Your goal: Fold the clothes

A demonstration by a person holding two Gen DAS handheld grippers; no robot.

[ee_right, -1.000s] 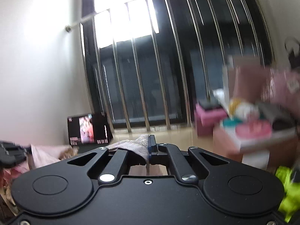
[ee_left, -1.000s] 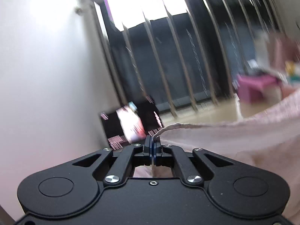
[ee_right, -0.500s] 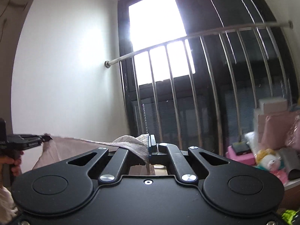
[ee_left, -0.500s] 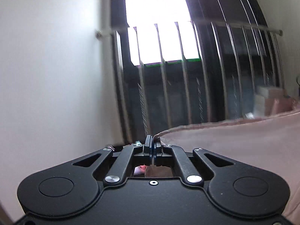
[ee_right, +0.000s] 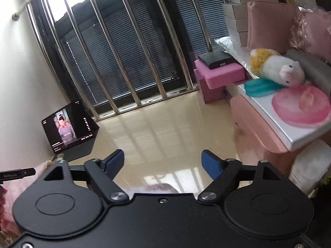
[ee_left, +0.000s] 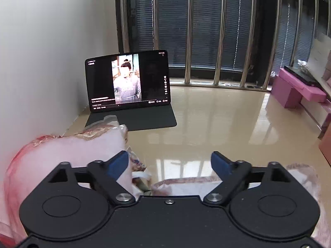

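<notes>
The left gripper [ee_left: 168, 163] is seen with its jaws wide apart and opening, and nothing is pressed between the blue pads [ee_left: 118, 163]. The pale pink garment [ee_left: 86, 150] is released; it lies below and behind the fingers, bunched on the left side with a patterned red and gold edge, and a further part of it is seen under the right finger. The left pad is just beside the cloth, but whether it touches cannot be told.

The right gripper [ee_right: 163, 162] is also spread and opening, with only the glossy beige floor [ee_right: 169, 128] seen between its fingers. A small part of the pink garment is visible just under its body, and more of it at the left edge, beside the tip of the other gripper.

A tablet [ee_left: 128, 80] in a dark folding cover is stood on the floor against the white wall [ee_left: 41, 62], with a video shown on its screen. Behind it, metal bars [ee_left: 219, 41] are placed before a dark window. On the right, pink boxes [ee_right: 221, 74], a plush toy [ee_right: 277, 66] and a round pink container [ee_right: 300, 109] are seen on a white shelf [ee_right: 275, 124].
</notes>
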